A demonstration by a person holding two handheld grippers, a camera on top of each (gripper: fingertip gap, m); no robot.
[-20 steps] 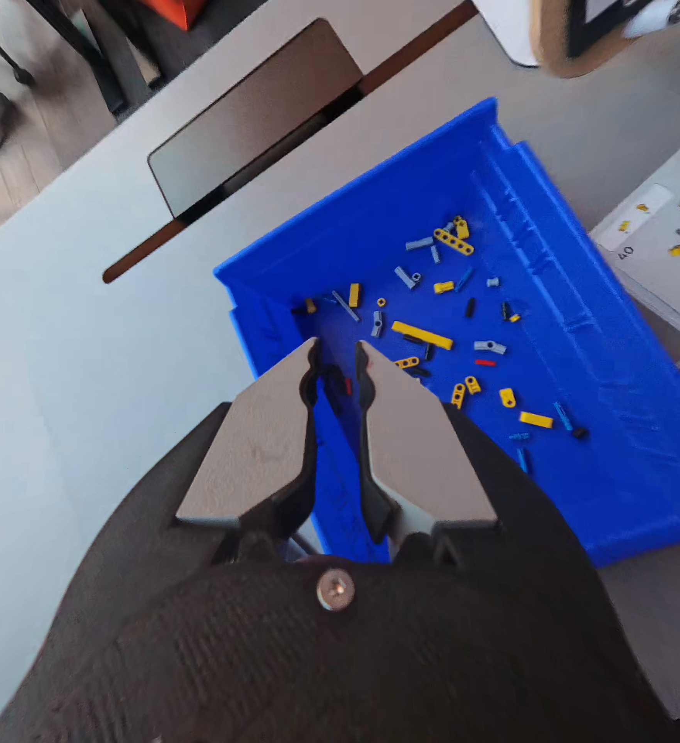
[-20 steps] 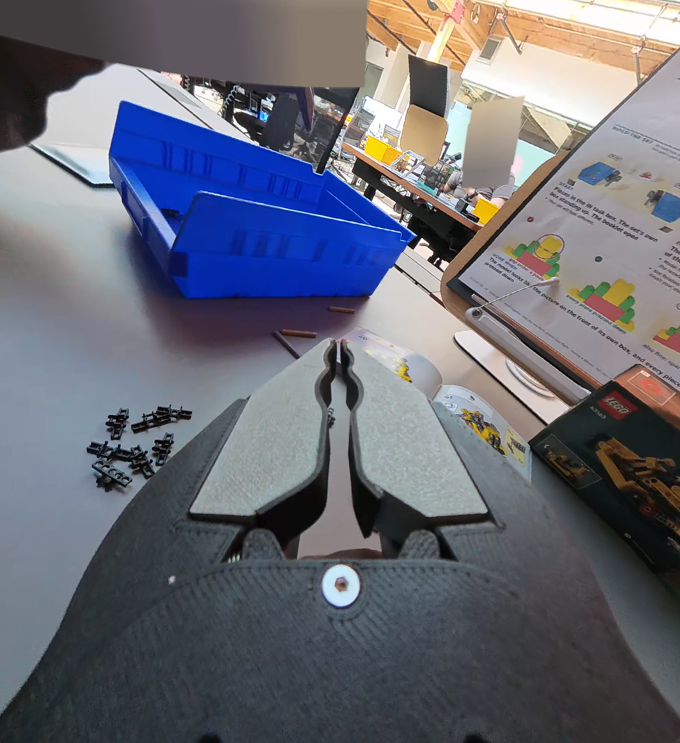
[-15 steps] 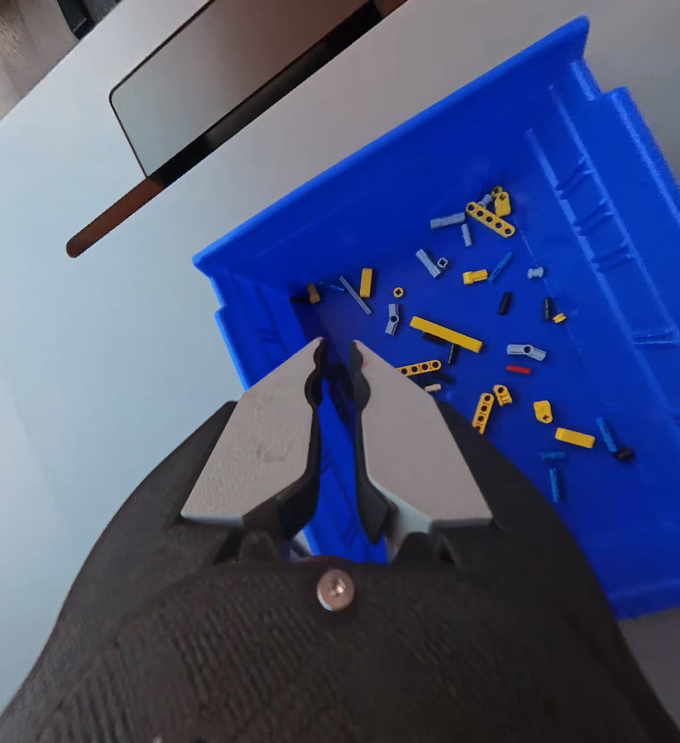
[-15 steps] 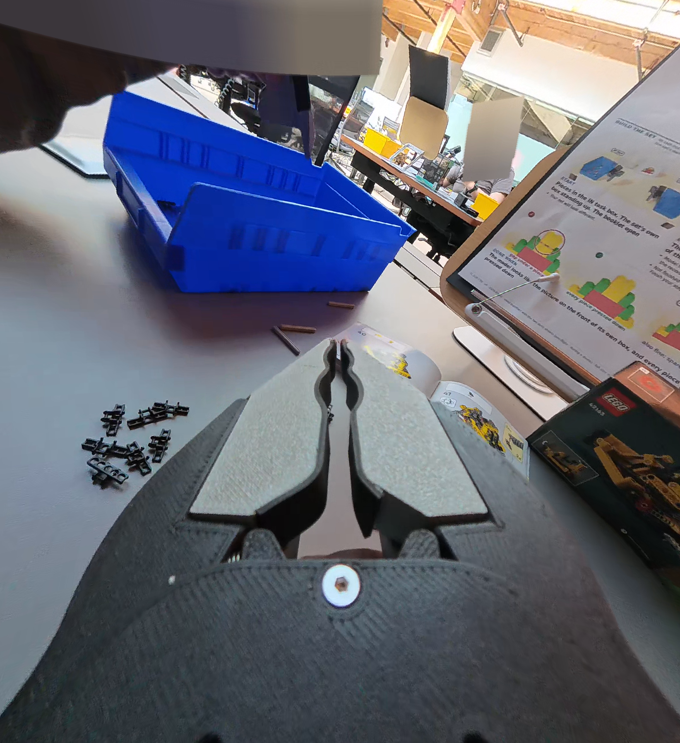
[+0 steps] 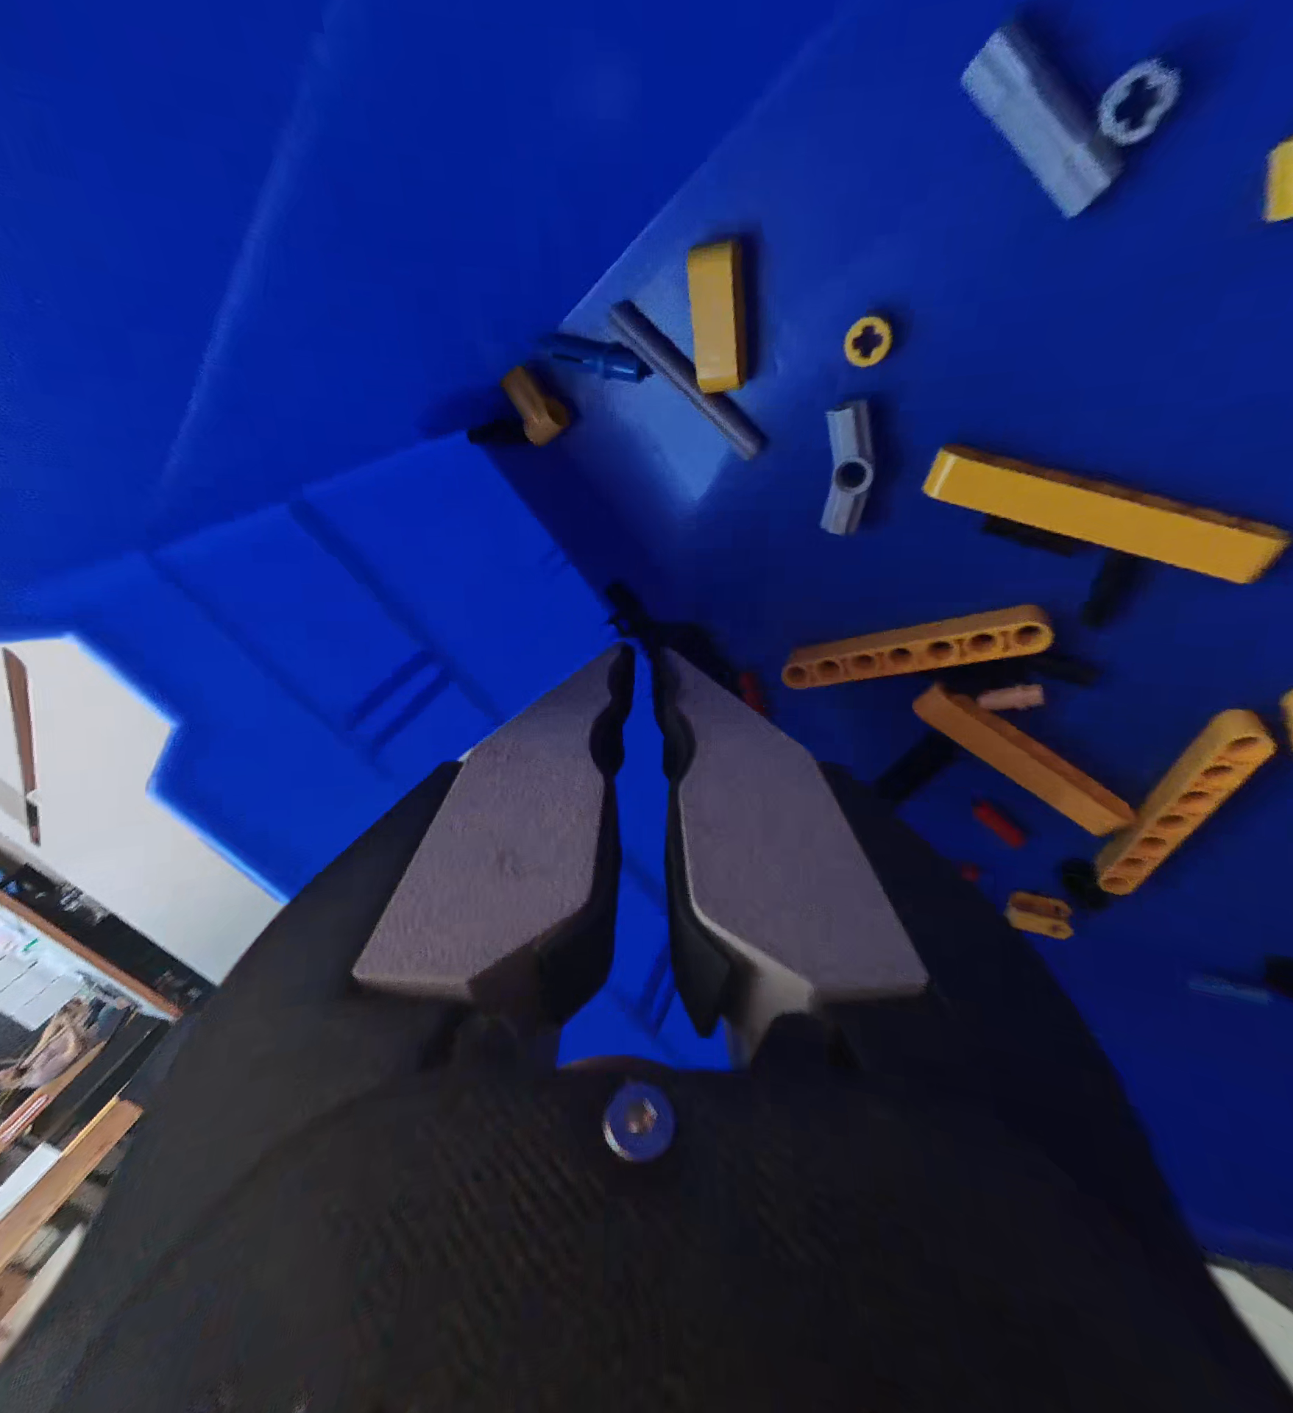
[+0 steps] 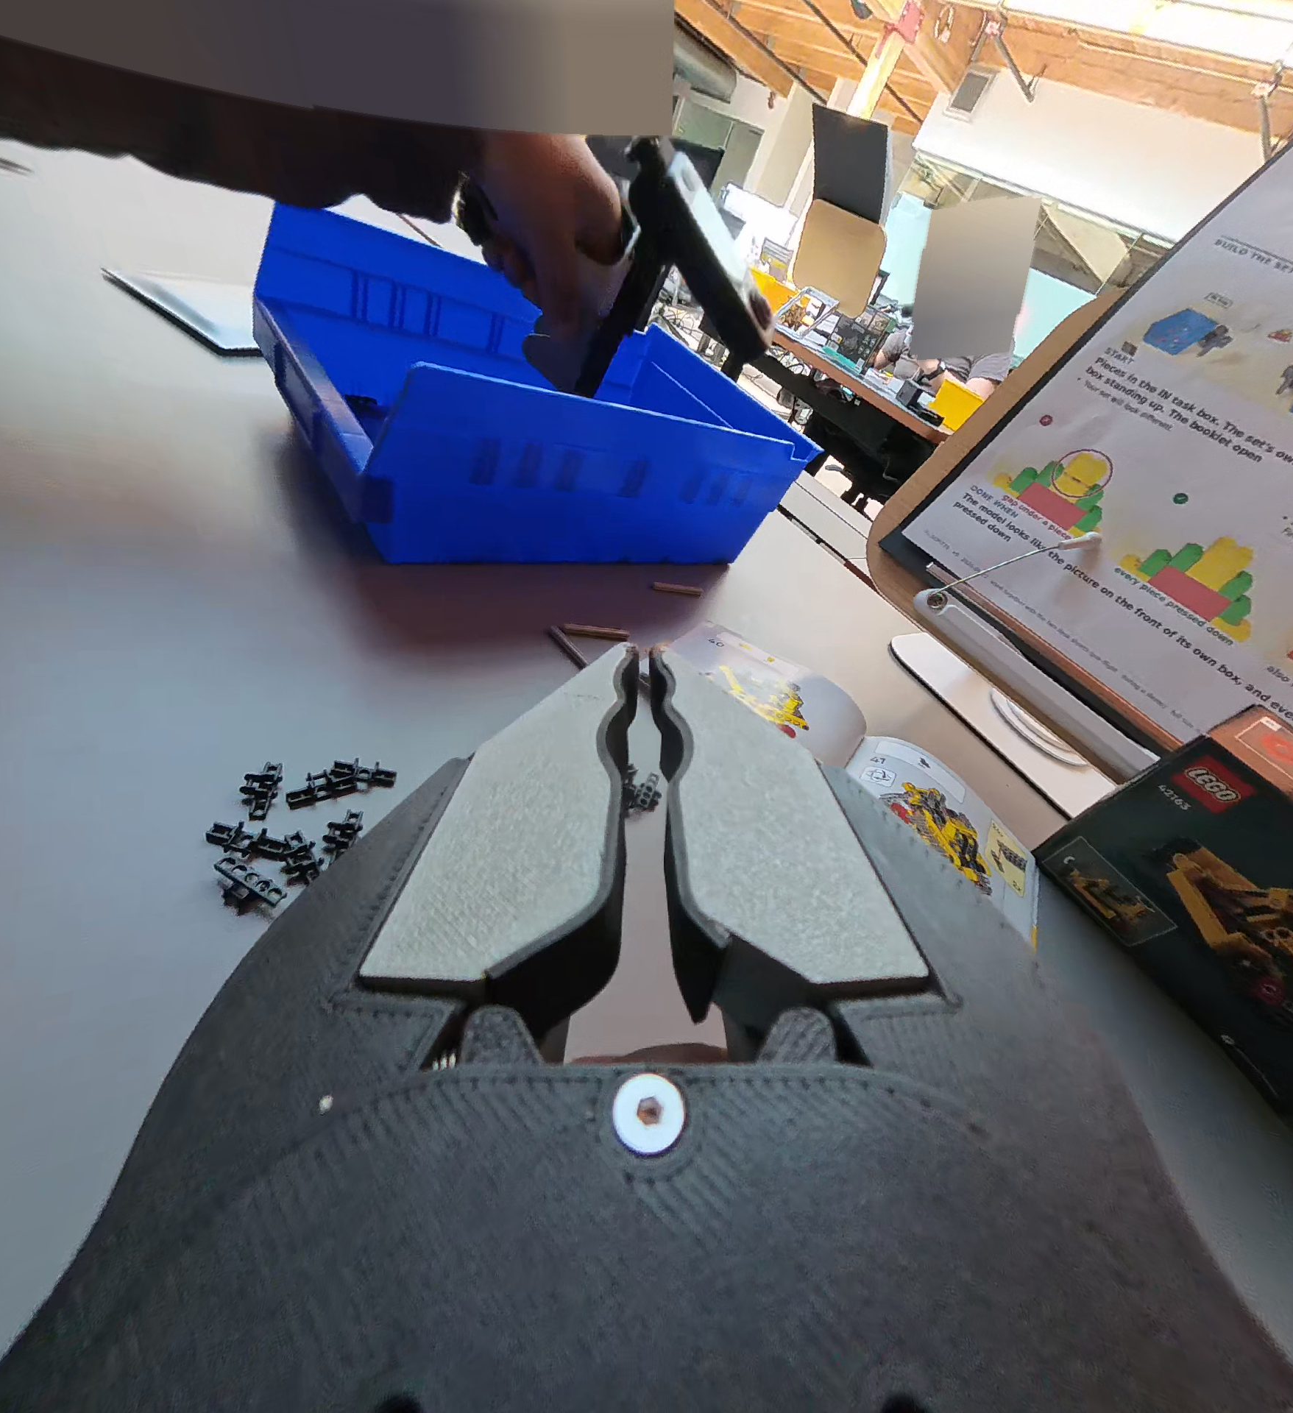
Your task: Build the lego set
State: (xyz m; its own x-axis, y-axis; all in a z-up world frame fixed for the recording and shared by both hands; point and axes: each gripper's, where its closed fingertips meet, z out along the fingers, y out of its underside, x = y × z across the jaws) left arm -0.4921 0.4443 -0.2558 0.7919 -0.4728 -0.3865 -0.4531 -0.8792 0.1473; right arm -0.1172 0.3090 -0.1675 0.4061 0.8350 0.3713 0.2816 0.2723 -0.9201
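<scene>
My left gripper (image 5: 643, 650) is down inside the blue bin (image 5: 322, 612). Its jaws stand a thin gap apart, with the tips at a small cluster of black pieces (image 5: 666, 623) near the bin's wall. I cannot tell whether a piece is pinched. Loose parts lie around it: a long yellow beam (image 5: 1102, 512), a holed yellow beam (image 5: 918, 654), grey connectors (image 5: 849, 466). In the right wrist view a hand lowers the left gripper (image 6: 574, 367) into the bin (image 6: 551, 497). My right gripper (image 6: 643, 654) is shut and empty, low over the table.
Several black track links (image 6: 299, 826) lie on the table left of my right gripper. An open booklet (image 6: 857, 734), the set's box (image 6: 1201, 902) and an instruction board on a stand (image 6: 1163, 497) are to the right. Short brown rods (image 6: 597, 631) lie by the bin. The grippers' ends are close to 40 cm from one another.
My left gripper has dropped from above the bin to just over its floor, and its jaws have narrowed. The right gripper has barely moved.
</scene>
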